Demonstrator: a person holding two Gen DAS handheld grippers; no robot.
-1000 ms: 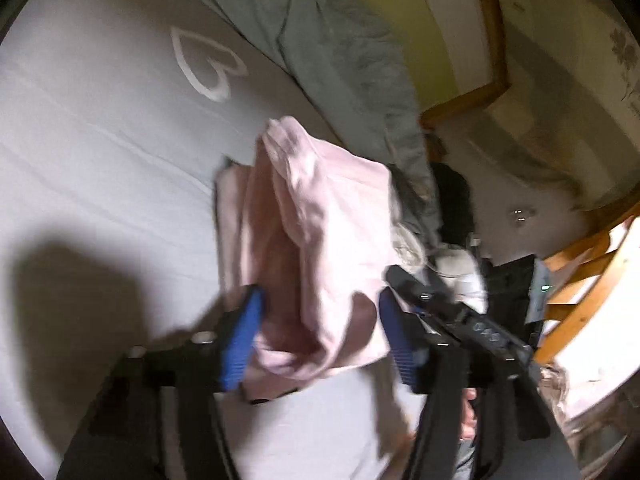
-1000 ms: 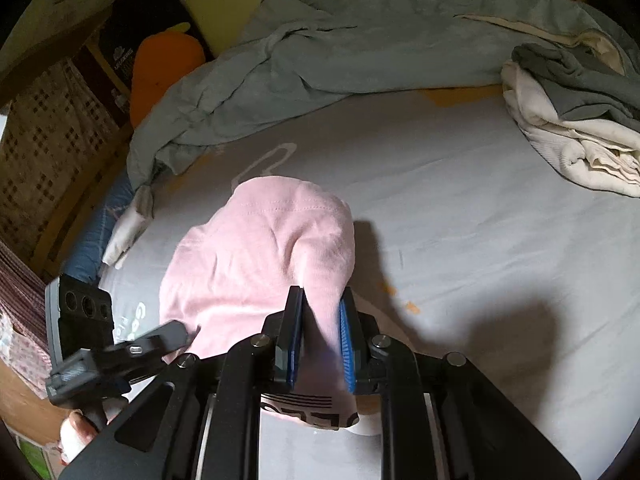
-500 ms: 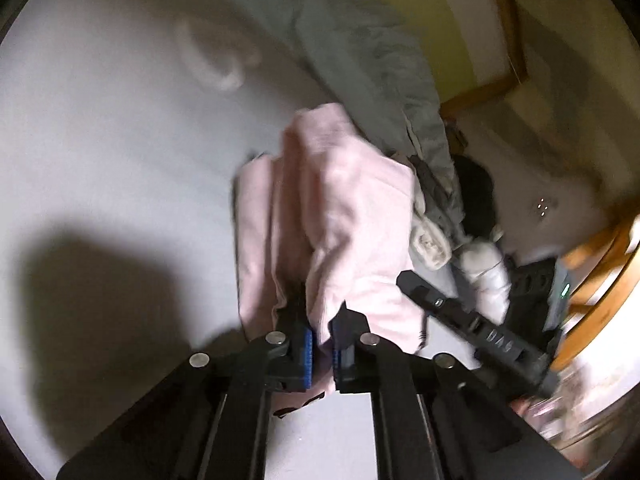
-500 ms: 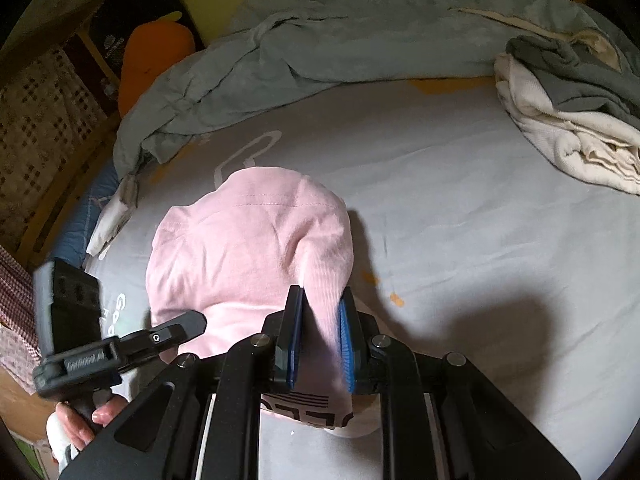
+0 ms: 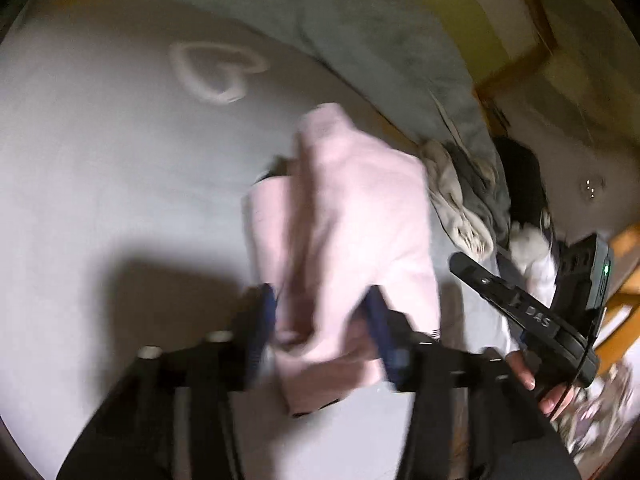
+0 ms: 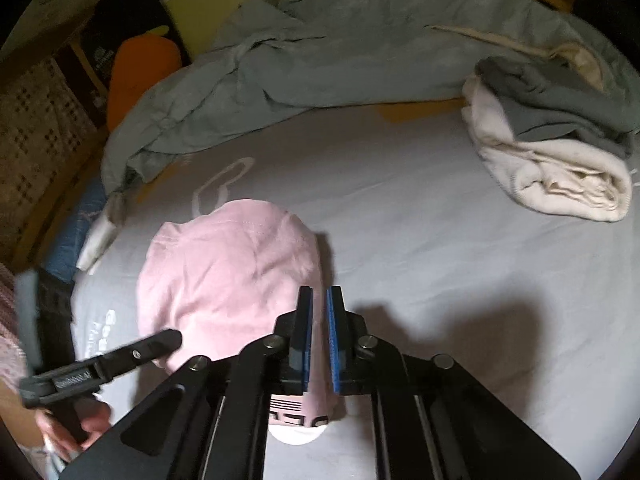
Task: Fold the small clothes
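A: What fills most of both views?

B: The bed (image 6: 460, 264), under a pale grey sheet with a white heart outline (image 5: 212, 74) printed toward the upper left of the left wrist frame. A rumpled grey-green blanket (image 6: 320, 56) runs across the top of the right wrist frame.

A: And the smaller cloth?

B: A folded stack, cream garment (image 6: 552, 172) below and a grey garment (image 6: 560, 104) on top, sits at the upper right of the right wrist frame, well apart from the task piece. An orange cushion (image 6: 140, 68) shows at the upper left, off the bed's edge.

A: Where is the task's garment?

B: The pink garment (image 6: 228, 272) lies bunched on the sheet, left of centre in the right wrist frame and centre in the left wrist frame, just below the heart.

A: How do the tools stand?

B: The right hand-held gripper (image 6: 319, 336) has its blue pads close together with a fold of the pink cloth pinched between them. The left hand-held gripper (image 5: 322, 320) is blurred, but its blue fingers stand apart on either side of the garment's near end, cloth sitting between them without being squeezed. In the right wrist frame one of its fingers shows at the lower left, touching the pink cloth's edge.
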